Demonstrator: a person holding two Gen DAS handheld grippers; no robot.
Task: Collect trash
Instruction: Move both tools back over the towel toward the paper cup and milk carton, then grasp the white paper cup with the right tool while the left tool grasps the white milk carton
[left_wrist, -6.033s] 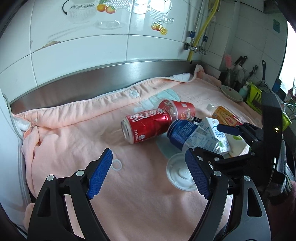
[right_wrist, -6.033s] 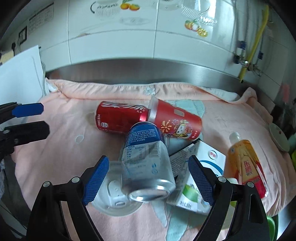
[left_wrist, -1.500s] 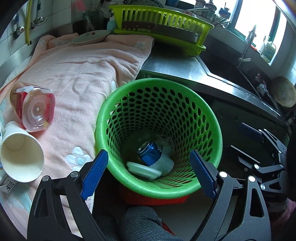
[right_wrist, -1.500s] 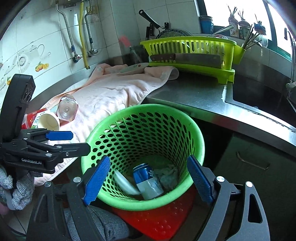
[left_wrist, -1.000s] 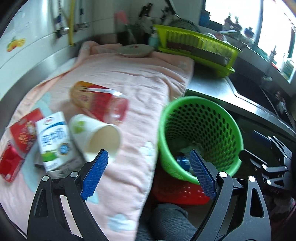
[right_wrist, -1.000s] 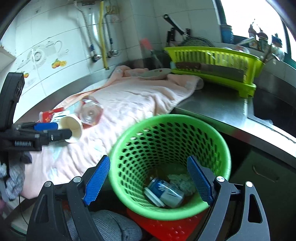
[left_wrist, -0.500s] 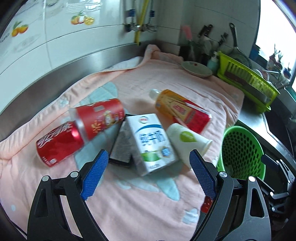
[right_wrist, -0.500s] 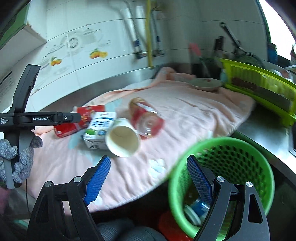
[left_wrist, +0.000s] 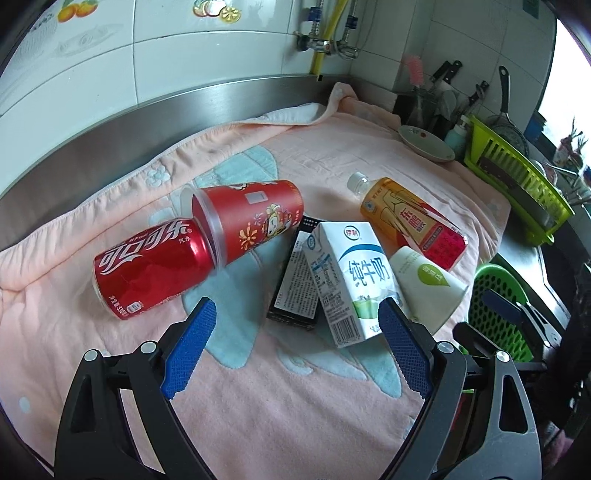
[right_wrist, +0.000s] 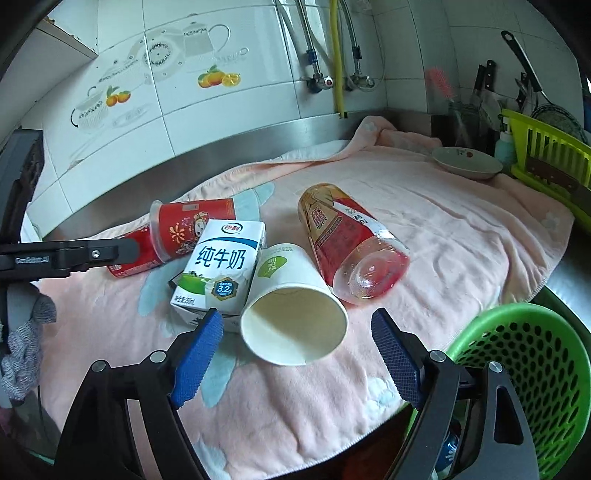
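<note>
Both your grippers, left (left_wrist: 293, 349) and right (right_wrist: 297, 354), swing back from the green basket (right_wrist: 532, 354), wide open and empty, with two cans, cups, carton and bottle left.

A small dish (right_wrist: 466, 162) rests beside the yellow-green rack (right_wrist: 554, 162) (knife inside).

The left gripper (left_wrist: 295, 345) is angled downward, its blue-padded jaws spread wide with nothing between them. The right gripper (right_wrist: 297, 350) tilts down likewise, jaws wide and empty. A grey knitted glove (right_wrist: 22, 339) covers the hand carrying the left one.
</note>
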